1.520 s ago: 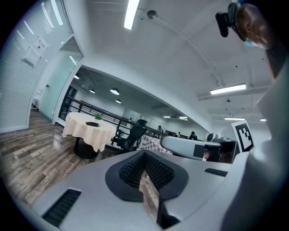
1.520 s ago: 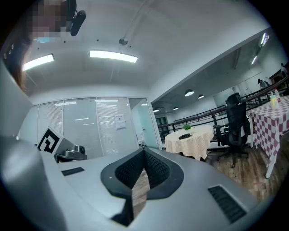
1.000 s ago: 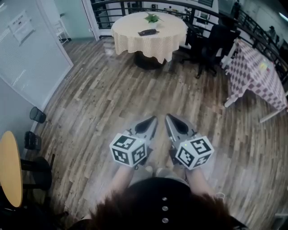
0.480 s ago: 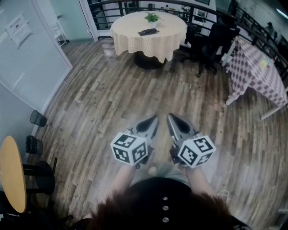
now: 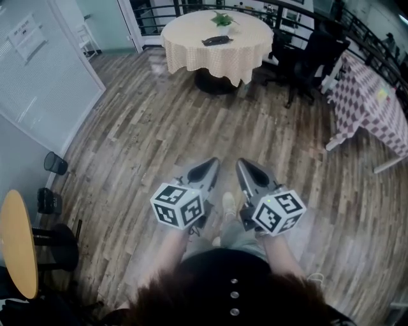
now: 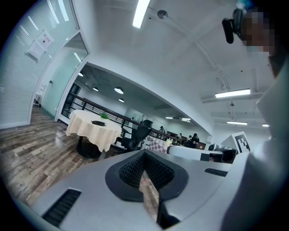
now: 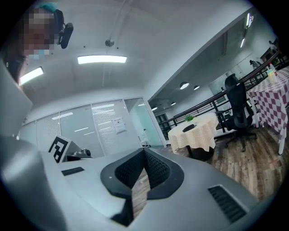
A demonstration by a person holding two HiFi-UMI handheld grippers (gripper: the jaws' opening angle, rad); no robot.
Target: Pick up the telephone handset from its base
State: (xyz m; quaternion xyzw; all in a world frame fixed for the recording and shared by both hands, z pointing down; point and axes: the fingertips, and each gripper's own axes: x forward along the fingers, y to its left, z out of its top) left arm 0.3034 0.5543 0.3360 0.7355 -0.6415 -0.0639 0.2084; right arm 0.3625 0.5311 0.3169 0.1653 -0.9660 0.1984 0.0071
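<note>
Since 1 second ago a pale shoe (image 5: pixel 228 205) has come into view on the wooden floor (image 5: pixel 159 127) between the left gripper (image 5: pixel 210 167) and the right gripper (image 5: pixel 245 167), and the round bench (image 5: pixel 220 54) has slid a little to the right in the head view. Both grippers have stayed side by side in front of the person's body, each marker cube nearest the camera and the jaws pointing ahead towards that bench.

In the left gripper view the left gripper (image 6: pixel 145 158) is clenched: its 2 dark ribbed pads meet at the tip, only a thin wedge of floor shows behind them, and nothing is between them. The right gripper (image 7: pixel 143 155) looks the same in its own view, pads together at the tip and empty.

The telephone (image 5: pixel 215 41) is well apart from both grippers, a low dark shape lying on the cream cloth of the round bench, just in front of a small green plant (image 5: pixel 223 19). At this range the handset cannot be told from its base. It shows again in the left gripper view (image 6: pixel 98 122) and the right gripper view (image 7: pixel 188 128). A black office chair (image 5: pixel 312 51) stands to the right of the round bench, and beyond it a bench with a checked cloth (image 5: pixel 370 102).
</note>
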